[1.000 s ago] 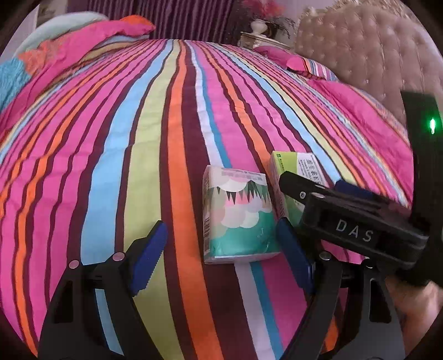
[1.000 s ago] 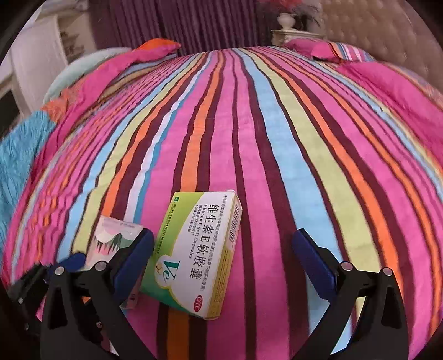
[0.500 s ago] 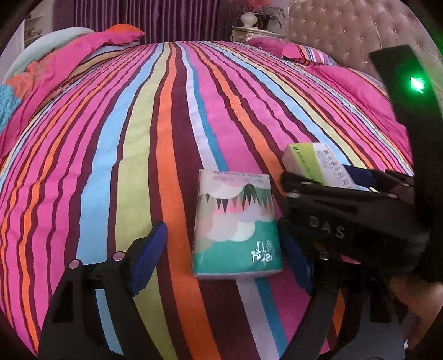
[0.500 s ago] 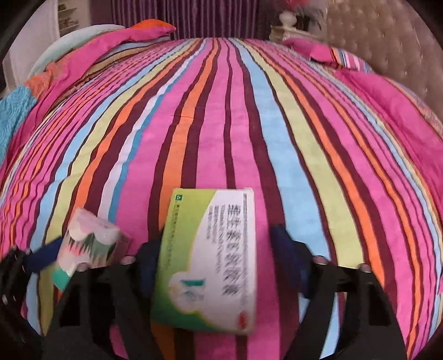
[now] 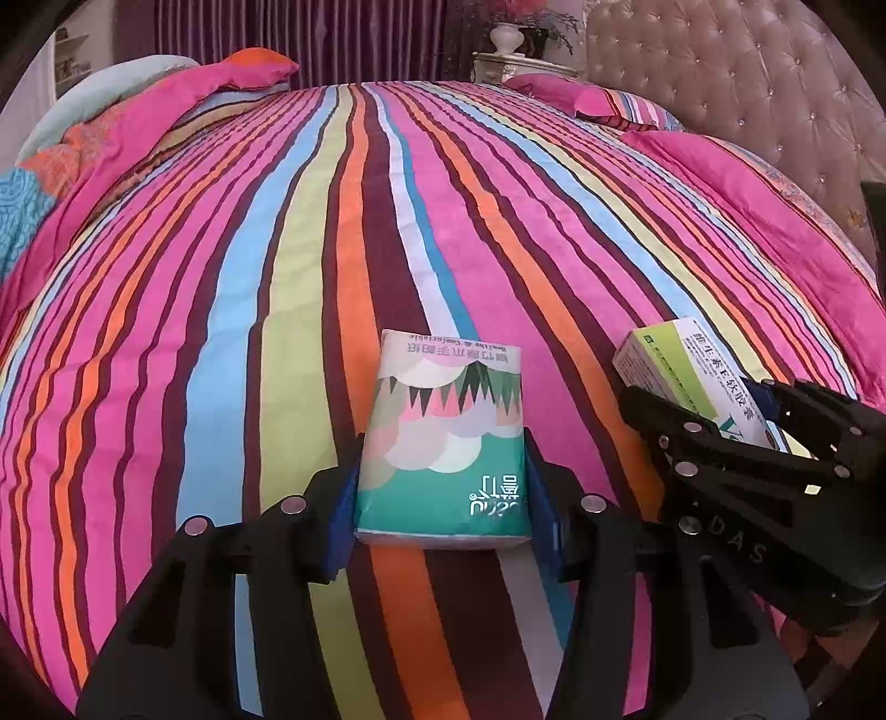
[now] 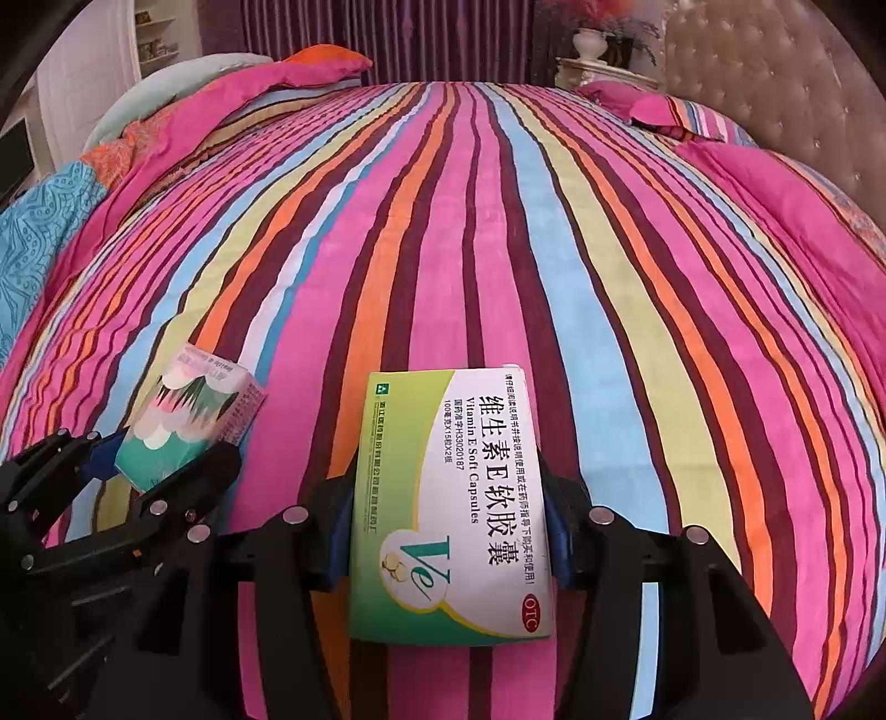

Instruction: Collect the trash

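A teal and white tissue pack [image 5: 443, 432] with pennant print lies on the striped bedspread [image 5: 266, 288], and my left gripper [image 5: 443, 498] is shut on its sides. Just to its right, a green and white vitamin E capsule box [image 6: 454, 487] sits between the blue pads of my right gripper [image 6: 448, 531]. Those jaws are closing and the pads touch both long sides of the box. In the left wrist view the right gripper [image 5: 736, 421] holds the box [image 5: 681, 360] tilted. In the right wrist view the left gripper [image 6: 138, 459] holds the tissue pack [image 6: 194, 421].
The striped bed stretches far ahead. A tufted headboard [image 5: 747, 83] and pink pillows [image 5: 598, 102] lie at the right. Bunched pink, orange and blue bedding [image 5: 138, 111] is piled at the far left. A nightstand with a vase [image 5: 509, 39] stands behind the bed.
Both grippers went from open around their items to closed on them: the left on the tissue pack, the right on the vitamin box, which turned straight between the pads.
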A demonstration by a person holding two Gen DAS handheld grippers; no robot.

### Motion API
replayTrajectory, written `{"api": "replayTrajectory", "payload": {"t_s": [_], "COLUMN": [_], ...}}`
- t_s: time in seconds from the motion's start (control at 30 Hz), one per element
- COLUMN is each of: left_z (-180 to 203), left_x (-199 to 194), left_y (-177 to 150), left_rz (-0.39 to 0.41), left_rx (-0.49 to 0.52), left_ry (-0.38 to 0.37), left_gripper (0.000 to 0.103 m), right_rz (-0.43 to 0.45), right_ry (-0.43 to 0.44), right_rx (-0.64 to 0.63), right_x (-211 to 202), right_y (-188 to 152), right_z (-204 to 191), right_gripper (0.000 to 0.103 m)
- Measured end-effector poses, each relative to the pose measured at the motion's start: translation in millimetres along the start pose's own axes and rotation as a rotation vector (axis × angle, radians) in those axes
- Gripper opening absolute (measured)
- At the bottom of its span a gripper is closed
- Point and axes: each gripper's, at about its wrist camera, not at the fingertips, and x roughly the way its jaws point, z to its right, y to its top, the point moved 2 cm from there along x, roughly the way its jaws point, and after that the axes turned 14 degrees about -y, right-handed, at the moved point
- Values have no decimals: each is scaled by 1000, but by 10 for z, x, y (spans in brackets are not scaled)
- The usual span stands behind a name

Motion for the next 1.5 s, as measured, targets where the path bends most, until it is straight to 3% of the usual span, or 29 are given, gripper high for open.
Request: {"api": "replayTrajectory", "payload": {"t_s": [0.33,0.5,0.83,1.17,1.5], "left_z": [18,-2,145,229,227], "left_x": [-296,-503,-985,-1502,-1966], "left_y": [-260,-548,-1087,-1678,-2326], "left_rz": [-11,-19,5,9,-17], "left_rx": [-40,-90,-113,-125,-156], "left_ry": [-39,-55,-65,-86,-88], "left_gripper": [50,50,50,50,50], "right_rz": [-37,-58,-74,-44,-35], "right_ry": [64,158,234,206,246], "right_rx": [81,160,271,264,202], "right_x": [-290,-472,-907,-1361,-1753], "right_y": [-317,-594,-1088,-1501,-1951], "right_z": [87,179,362,426,307], "right_gripper": [50,50,51,51,51]}}
